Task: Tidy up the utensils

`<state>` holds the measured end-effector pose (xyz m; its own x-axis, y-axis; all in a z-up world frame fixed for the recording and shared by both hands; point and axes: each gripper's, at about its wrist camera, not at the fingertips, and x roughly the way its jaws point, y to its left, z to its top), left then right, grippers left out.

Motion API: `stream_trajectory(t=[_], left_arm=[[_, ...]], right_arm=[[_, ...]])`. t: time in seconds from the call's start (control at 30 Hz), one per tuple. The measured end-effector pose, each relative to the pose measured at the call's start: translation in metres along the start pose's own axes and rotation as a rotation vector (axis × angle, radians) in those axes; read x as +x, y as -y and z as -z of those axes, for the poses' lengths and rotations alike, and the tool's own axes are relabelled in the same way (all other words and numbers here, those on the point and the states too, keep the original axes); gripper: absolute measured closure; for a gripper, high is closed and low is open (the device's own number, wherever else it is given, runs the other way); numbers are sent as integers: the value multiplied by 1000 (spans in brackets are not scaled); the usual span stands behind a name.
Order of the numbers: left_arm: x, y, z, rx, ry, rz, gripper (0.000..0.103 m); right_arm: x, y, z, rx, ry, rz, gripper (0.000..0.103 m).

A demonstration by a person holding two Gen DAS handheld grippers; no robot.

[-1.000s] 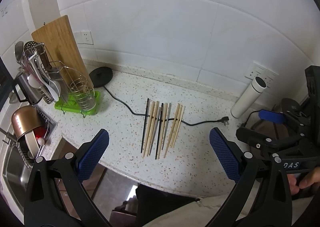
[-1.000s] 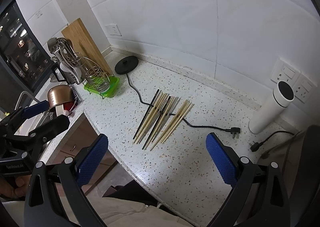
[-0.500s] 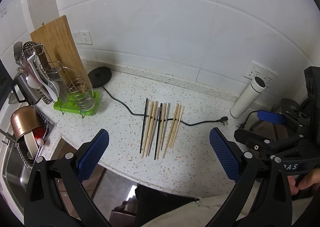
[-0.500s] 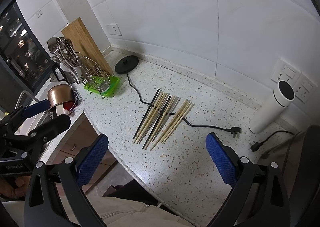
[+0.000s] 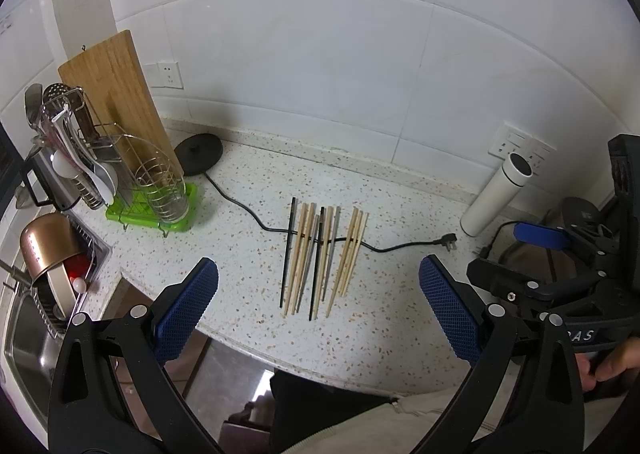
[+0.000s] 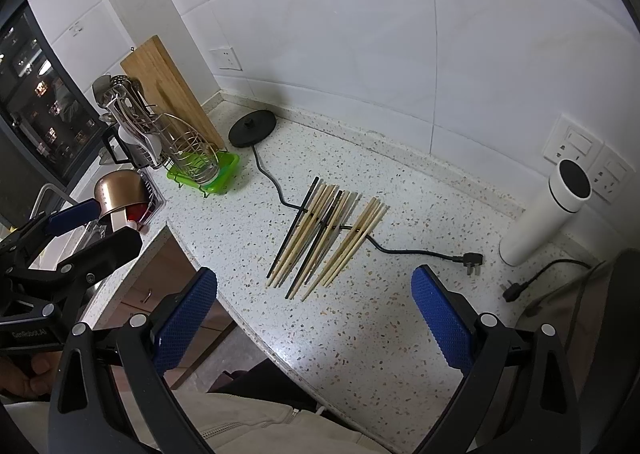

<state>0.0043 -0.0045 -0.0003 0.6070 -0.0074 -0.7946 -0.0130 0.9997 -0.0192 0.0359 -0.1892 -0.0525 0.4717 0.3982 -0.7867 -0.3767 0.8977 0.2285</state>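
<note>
Taking the chopsticks [image 5: 320, 254] as the landmark and reading from left to right: far to their left the sink [image 5: 24, 334] holds a copper pot [image 5: 44, 250]. Nearer, but still well to their left, a wire utensil rack [image 5: 160, 190] stands on a green tray [image 5: 148, 214], with spoons and ladles in its far compartment and a cutting board [image 5: 116, 102] leaning on the wall behind it. A black round base [image 5: 199, 148] sits left of and behind the chopsticks, and its cord [image 5: 248, 210] runs under their far ends to a loose plug [image 5: 448, 246] on their right. Farther right stands a white flask [image 5: 496, 194].

The chopsticks lie flat on the counter [image 5: 240, 274] in a loose row, mostly pale wood with two black and some grey ones mixed in.

Over the last second almost nothing has changed: the left wrist view has drawn back very slightly, the right wrist view is the same, and no chopstick has shifted. The left gripper [image 5: 320, 306] has its fingers [image 5: 188, 306] spread wide and empty, short of the near tips of the chopsticks. The right gripper [image 6: 316, 314] is likewise wide open and empty, hovering off the counter edge. By my judgement the task has not really begun; the likely first step is an approach to the chopsticks, probably to carry them to the rack's empty round basket.
</note>
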Motion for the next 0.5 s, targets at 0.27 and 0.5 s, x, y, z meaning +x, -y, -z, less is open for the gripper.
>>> stream_trajectory(t=[0.27, 0.5], left_arm=[[4, -3, -3, 1, -6, 6, 6], [11, -8, -10, 10, -15, 18, 6]], right_arm=[[3, 0, -2, 7, -3, -2, 9], [7, 2, -6, 27, -13, 3, 9]])
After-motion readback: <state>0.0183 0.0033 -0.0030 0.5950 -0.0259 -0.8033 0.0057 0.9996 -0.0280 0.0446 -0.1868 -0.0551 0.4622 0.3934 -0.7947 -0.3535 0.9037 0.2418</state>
